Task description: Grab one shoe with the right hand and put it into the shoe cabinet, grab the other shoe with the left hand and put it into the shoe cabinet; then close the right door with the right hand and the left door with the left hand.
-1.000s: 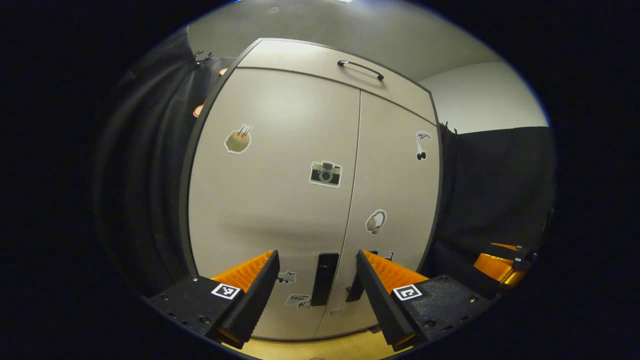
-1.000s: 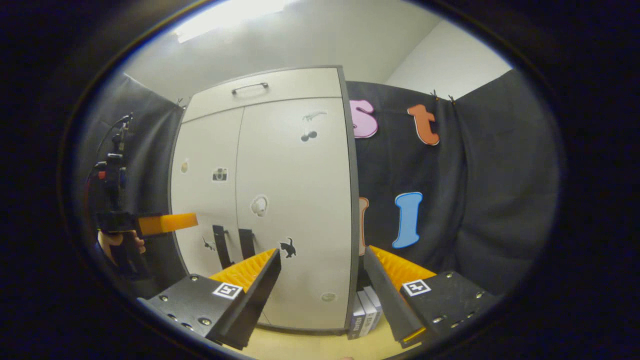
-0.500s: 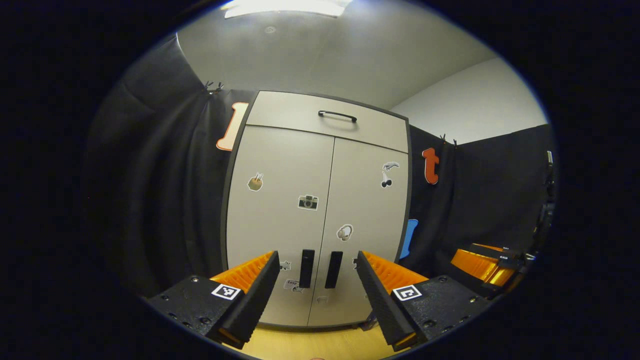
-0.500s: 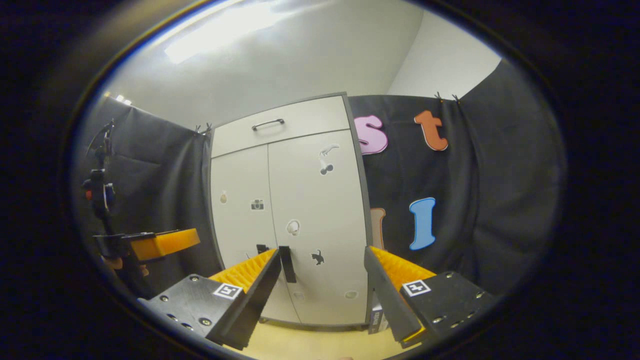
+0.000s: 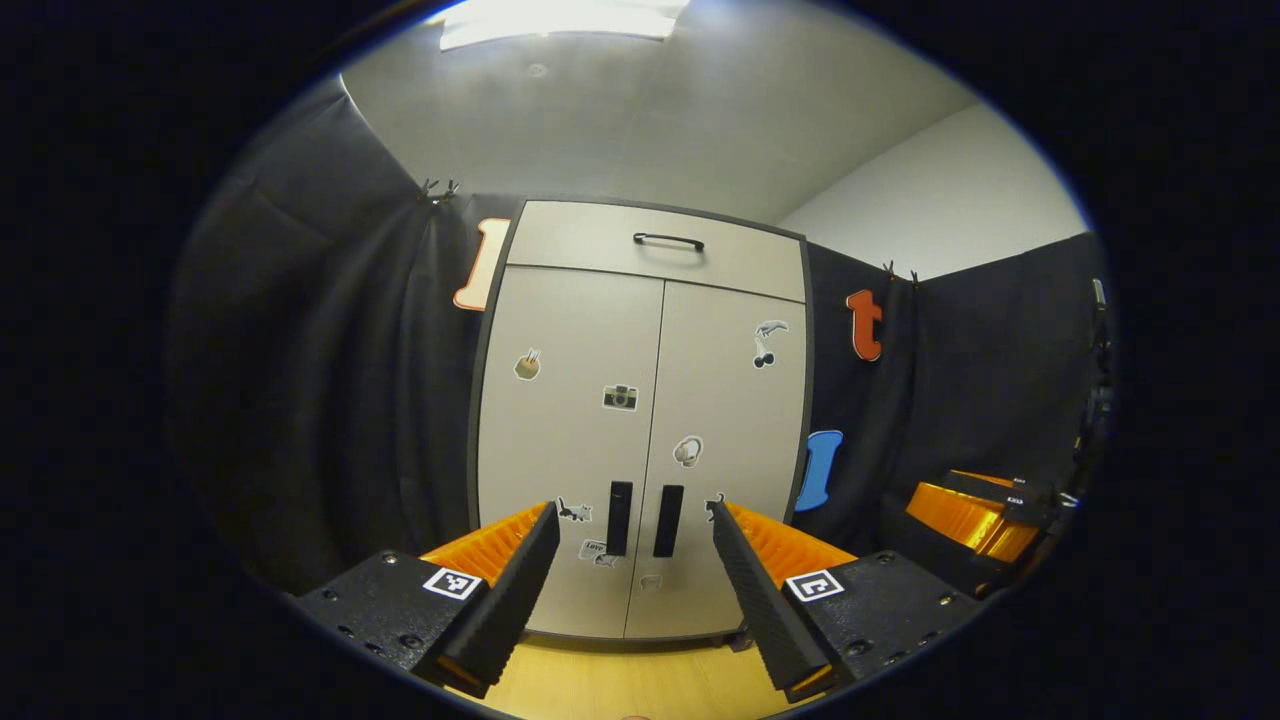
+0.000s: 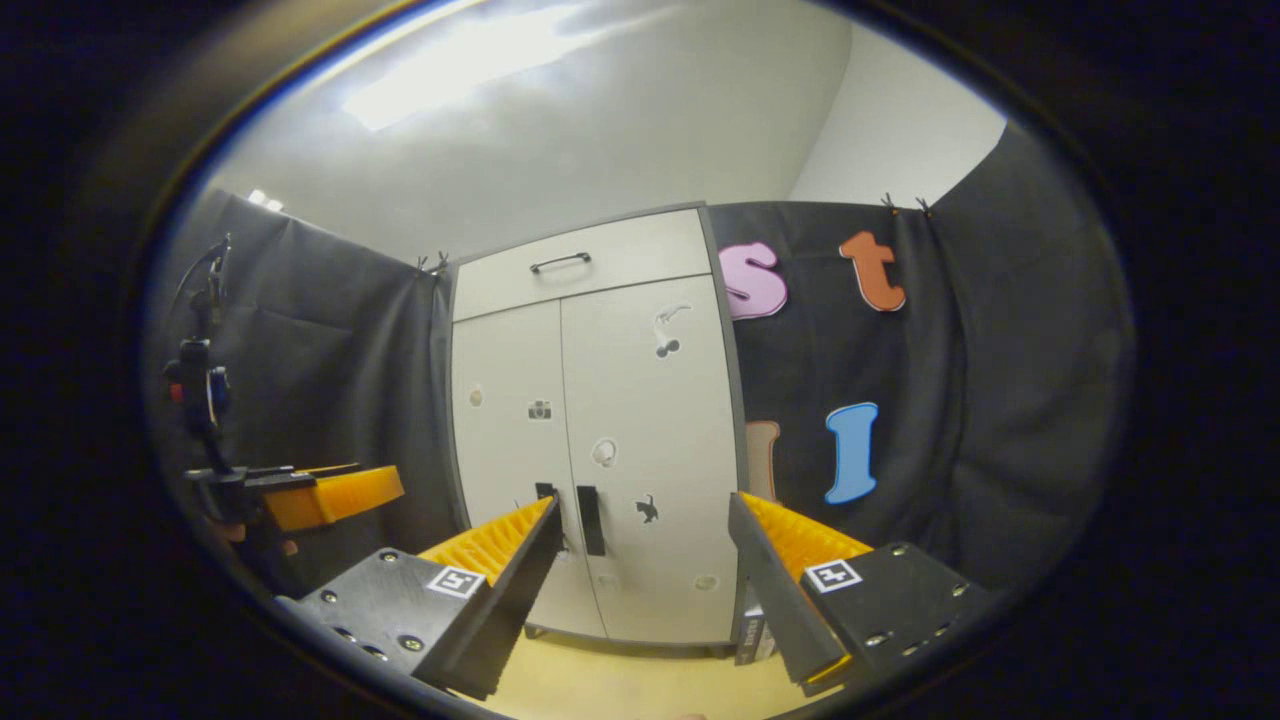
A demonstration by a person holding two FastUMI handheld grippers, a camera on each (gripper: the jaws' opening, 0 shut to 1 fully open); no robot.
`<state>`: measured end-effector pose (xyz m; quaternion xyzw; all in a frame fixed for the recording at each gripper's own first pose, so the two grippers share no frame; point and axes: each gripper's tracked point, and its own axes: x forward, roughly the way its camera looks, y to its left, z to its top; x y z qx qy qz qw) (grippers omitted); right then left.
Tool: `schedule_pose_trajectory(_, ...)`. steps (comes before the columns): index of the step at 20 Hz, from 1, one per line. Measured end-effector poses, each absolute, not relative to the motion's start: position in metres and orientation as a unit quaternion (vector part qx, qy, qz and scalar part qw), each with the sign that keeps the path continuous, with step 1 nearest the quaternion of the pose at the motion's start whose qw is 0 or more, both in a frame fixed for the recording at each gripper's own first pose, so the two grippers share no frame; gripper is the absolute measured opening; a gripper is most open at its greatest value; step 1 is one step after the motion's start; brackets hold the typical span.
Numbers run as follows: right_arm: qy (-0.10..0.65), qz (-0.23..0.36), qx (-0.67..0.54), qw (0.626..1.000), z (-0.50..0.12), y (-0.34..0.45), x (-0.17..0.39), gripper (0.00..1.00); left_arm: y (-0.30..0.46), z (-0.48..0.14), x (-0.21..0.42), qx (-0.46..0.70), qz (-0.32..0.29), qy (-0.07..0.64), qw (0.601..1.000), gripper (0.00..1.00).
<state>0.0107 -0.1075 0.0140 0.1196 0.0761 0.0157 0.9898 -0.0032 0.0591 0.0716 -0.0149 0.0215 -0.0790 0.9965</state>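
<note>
Both claws, left claw and right claw, empty and spread wide, well apart from the shut shoe cabinet ahead.

Ceiling light glares overhead; booth dim, sharp centre, fisheye bending at edges.

We see the shoe cabinet ahead with its left door and right door flush. Our right gripper holds its fingers apart with nothing between them. The left gripper hangs off to the side, well apart from the cabinet.
</note>
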Motion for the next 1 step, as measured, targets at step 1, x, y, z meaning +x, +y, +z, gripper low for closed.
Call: schedule_pose_trajectory(1, 0.075, 0.012, 0.121, 0.99, 0.0143, -0.1073, 0.0143, 1.0, 0.0593, 0.0731, 0.0038, -0.015, -0.083, 0.019, 0.996, 0.95)
